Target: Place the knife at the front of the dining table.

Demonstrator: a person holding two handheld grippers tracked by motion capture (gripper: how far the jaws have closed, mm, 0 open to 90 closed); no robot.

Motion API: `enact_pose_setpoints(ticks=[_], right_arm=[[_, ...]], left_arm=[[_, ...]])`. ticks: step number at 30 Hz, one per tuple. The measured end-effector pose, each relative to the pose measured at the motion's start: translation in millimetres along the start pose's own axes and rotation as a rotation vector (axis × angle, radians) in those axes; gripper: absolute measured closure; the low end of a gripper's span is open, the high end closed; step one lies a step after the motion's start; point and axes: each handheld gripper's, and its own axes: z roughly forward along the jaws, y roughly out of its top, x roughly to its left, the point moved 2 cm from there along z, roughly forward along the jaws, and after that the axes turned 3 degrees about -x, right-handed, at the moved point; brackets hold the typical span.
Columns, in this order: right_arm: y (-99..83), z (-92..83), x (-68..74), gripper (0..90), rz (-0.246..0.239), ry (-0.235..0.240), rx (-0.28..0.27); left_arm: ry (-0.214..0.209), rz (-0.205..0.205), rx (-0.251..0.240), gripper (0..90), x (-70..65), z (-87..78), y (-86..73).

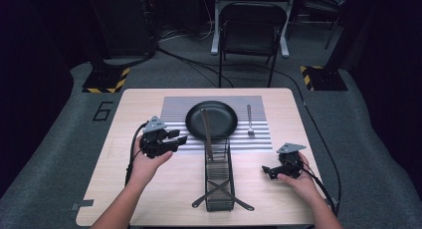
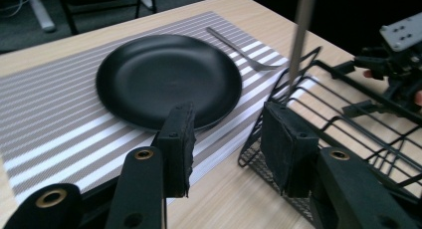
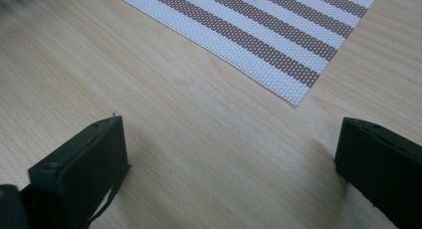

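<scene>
Both grippers are spread and empty. The left gripper (image 2: 226, 149) hangs by the plate (image 1: 211, 120) and the wire rack (image 1: 219, 176); the right gripper (image 3: 229, 174) sits low over bare table (image 3: 199, 139). A knife (image 1: 206, 129) stands tilted in the rack's far end, leaning over the plate; a fork (image 1: 250, 120) lies on the striped mat (image 1: 174, 109). The knife looks stiff, light and slick, so the upper stretch clear of the wires seems the best grip.
</scene>
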Motion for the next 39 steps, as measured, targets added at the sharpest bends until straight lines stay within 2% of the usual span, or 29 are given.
enact_pose_setpoints(ticks=[5,9,13,18,28,39], right_arm=[[0.0,0.0,0.0,0.0,0.0,0.0,0.0],[-0.1,0.0,-0.1,0.0,-0.002,-0.003,-0.001],[-0.2,-0.1,-0.1,0.0,-0.004,-0.001,-0.001],[-0.2,-0.1,0.0,0.0,-0.002,-0.002,-0.002],[-0.3,-0.1,0.2,0.0,0.0,-0.002,-0.001],[-0.2,-0.1,0.0,0.0,-0.002,-0.002,-0.002]], left_arm=[[-0.023,0.017,-0.002,58.0,-7.6,9.8,9.1],[-0.045,0.01,-0.01,57.8,-11.7,18.1,14.1],[-0.058,0.018,0.0,57.9,-16.0,24.2,16.8],[-0.096,0.023,0.009,58.1,-20.1,36.0,20.3],[-0.119,0.021,0.022,60.1,-25.5,55.3,24.9],[-0.136,0.029,0.016,68.8,-27.4,67.3,24.9]])
